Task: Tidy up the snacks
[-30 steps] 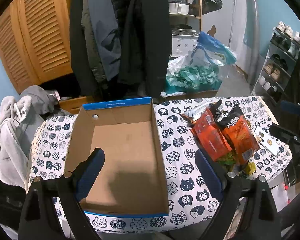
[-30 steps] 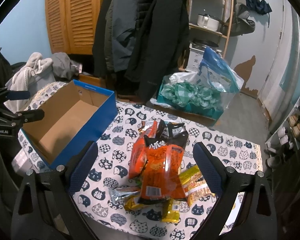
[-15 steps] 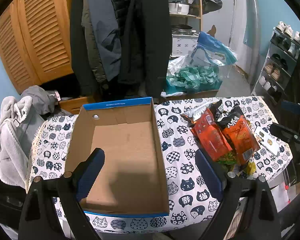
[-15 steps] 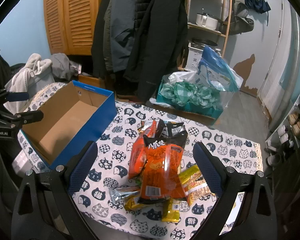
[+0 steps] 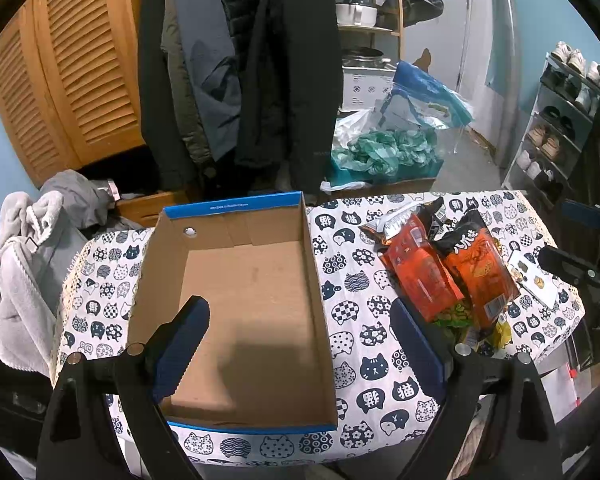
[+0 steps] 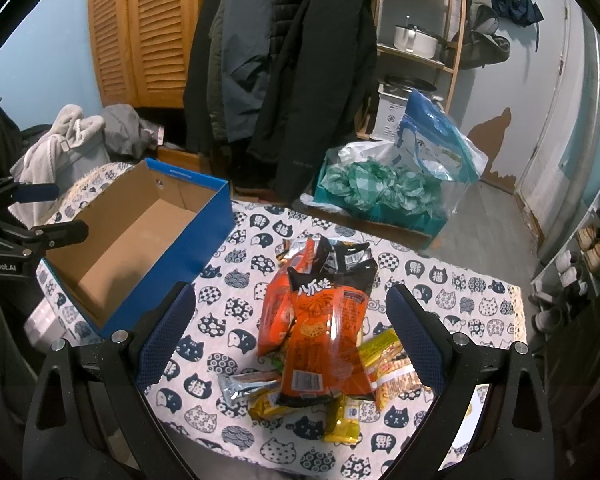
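A table (image 5: 352,316) covered in a cat-print cloth carries an open cardboard box (image 5: 240,320) with blue outer walls on its left side and a heap of snack packets (image 6: 320,328) on its right, the two well apart. The box holds nothing. The left gripper (image 5: 300,344) hovers over the near end of the box with its jaws spread wide and nothing between them. The right gripper (image 6: 292,340) hangs above the snack heap, its jaws also wide apart and holding nothing. On top of the heap lies a large orange packet (image 6: 324,340), overlapping a second orange packet (image 6: 274,316) to its left; yellow packets (image 6: 384,356) and a silver packet (image 6: 240,384) stick out underneath. Dark coats (image 6: 284,60) hang behind the table.
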The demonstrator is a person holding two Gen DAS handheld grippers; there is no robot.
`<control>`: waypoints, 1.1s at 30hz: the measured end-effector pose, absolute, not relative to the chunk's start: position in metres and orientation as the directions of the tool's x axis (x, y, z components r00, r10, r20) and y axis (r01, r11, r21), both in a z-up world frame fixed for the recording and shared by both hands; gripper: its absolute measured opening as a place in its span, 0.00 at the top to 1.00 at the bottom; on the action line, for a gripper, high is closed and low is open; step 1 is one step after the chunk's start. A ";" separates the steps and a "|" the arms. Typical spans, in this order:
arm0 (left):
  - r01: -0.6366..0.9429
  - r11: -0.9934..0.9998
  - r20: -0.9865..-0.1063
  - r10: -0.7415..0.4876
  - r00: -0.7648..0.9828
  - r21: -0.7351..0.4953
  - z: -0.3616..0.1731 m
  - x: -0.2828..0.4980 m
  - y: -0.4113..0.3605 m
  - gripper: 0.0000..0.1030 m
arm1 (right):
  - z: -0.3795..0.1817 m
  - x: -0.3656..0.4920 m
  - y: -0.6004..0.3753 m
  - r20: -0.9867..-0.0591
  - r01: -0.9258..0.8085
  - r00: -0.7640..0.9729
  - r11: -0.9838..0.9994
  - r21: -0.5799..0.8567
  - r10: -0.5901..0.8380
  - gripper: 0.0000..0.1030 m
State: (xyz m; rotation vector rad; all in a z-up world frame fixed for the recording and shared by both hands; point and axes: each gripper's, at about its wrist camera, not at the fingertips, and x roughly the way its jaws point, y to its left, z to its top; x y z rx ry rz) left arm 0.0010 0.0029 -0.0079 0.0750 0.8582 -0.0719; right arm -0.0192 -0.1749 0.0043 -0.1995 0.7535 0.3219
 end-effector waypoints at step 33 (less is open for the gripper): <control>0.104 0.994 -0.771 -0.033 0.636 0.044 -0.016 -0.001 -0.005 0.10 | 0.002 -0.020 -0.173 -0.702 -0.358 0.678 0.932 -0.059 0.216 0.07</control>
